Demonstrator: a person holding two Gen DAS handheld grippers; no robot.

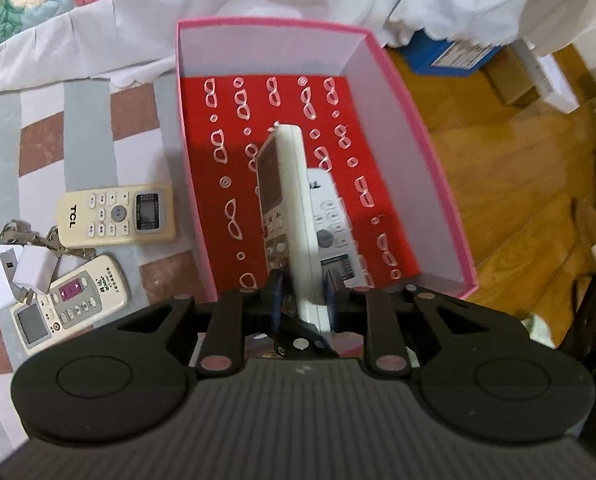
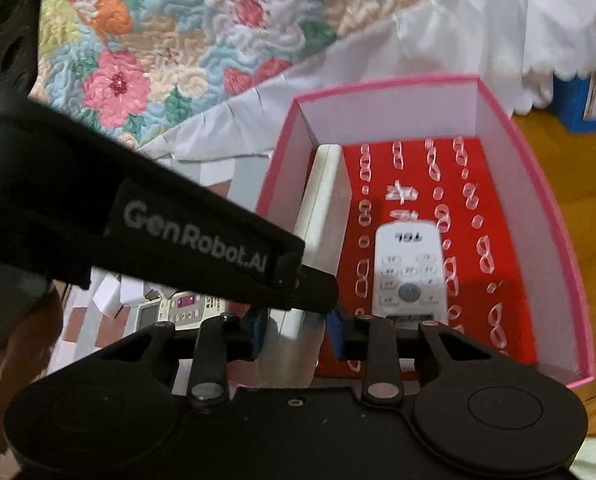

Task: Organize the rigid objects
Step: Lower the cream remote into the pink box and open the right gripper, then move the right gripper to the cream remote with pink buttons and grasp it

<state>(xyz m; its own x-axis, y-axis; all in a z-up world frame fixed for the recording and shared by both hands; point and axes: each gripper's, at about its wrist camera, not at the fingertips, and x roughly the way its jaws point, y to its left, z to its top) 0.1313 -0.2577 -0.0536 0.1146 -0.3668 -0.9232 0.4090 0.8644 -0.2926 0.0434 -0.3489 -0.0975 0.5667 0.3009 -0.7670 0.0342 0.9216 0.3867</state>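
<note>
You are looking at "TCL" printed on the cream remote [image 1: 116,216] lying on the checked cloth [image 1: 42,132]. You are seeing the same letters, upside down, on the white remote [image 2: 409,272] in the pink box [image 2: 545,208]. You are reading "GenRobot.AI" on the black gripper arm [image 2: 196,236]. Other labels are staying too blurred.
</note>
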